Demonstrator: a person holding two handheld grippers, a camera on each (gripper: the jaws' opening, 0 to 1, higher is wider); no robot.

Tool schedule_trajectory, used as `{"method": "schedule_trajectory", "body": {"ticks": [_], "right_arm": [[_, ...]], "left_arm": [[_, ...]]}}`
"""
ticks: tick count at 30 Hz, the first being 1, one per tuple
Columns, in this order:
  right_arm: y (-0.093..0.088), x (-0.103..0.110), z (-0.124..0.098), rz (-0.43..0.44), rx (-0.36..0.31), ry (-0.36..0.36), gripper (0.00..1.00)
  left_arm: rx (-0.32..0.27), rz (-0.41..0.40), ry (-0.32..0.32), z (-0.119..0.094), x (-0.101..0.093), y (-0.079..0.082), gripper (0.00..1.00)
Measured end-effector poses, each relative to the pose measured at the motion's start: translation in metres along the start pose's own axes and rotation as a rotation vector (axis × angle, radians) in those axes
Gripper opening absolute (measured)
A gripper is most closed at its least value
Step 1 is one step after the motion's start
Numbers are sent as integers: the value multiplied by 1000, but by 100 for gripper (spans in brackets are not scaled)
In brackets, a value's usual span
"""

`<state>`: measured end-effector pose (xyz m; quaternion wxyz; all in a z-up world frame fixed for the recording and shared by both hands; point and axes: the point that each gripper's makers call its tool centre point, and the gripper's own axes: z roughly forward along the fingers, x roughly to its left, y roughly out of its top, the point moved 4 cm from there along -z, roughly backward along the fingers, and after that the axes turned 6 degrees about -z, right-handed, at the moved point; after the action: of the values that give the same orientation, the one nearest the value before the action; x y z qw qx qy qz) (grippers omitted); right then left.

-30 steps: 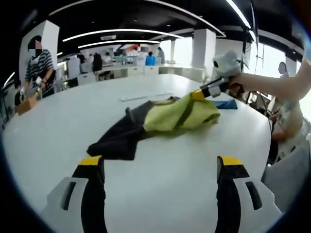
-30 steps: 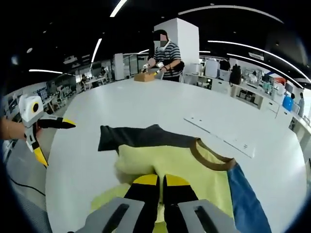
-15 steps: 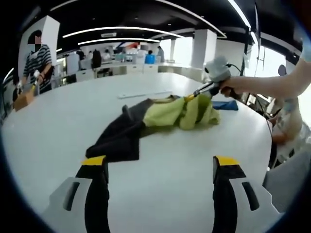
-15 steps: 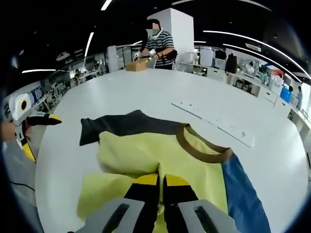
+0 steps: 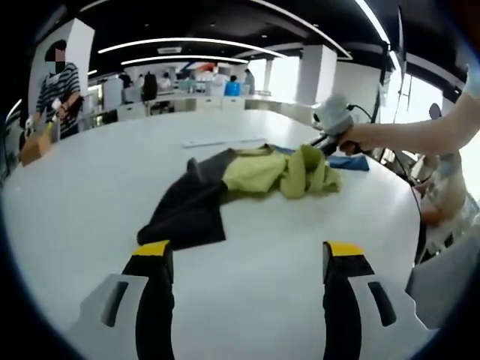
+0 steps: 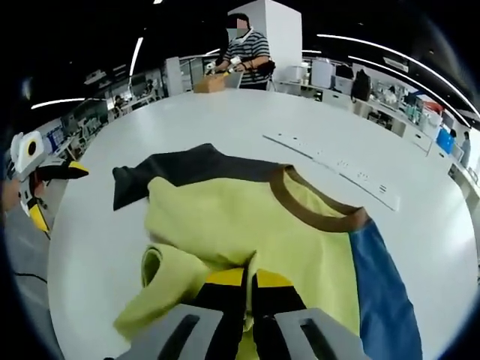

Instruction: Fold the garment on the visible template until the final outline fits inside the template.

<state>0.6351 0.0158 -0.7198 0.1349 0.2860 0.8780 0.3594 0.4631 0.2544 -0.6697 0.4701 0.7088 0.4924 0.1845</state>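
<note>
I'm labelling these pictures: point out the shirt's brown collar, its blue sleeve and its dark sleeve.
brown collar (image 6: 300, 208), right gripper view, front curve.
blue sleeve (image 6: 379, 289), right gripper view, mid-sleeve.
dark sleeve (image 5: 186, 214), left gripper view, near its end.

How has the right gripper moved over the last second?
Yes. The right gripper, shut on the yellow fabric, drew back from the dark sleeve toward the blue sleeve, bunching it.

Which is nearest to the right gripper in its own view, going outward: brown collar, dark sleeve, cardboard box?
1. Brown collar, just ahead of the right gripper, slightly right.
2. Dark sleeve, farther out, ahead and left.
3. Cardboard box, at the table's far edge by the person in stripes.
</note>
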Motion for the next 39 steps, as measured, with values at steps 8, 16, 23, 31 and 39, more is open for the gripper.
{"method": "schedule_trajectory", "body": {"ticks": [8, 16, 23, 31, 39], "right_arm": [[10, -5, -16, 94, -36, -42, 15], [17, 3, -48, 123, -76, -71, 35], [10, 17, -76, 124, -89, -91, 40], [-8, 31, -103, 140, -85, -126, 41], [-31, 46, -122, 166, -64, -150, 38]], "left_arm": [[-12, -7, -8, 0, -3, 6, 76], [-43, -65, -15, 4, -10, 16, 72], [-61, -77, -18, 14, -20, 26, 66], [-47, -78, -19, 28, -32, 28, 61], [-53, -94, -26, 42, -43, 28, 58]]}}
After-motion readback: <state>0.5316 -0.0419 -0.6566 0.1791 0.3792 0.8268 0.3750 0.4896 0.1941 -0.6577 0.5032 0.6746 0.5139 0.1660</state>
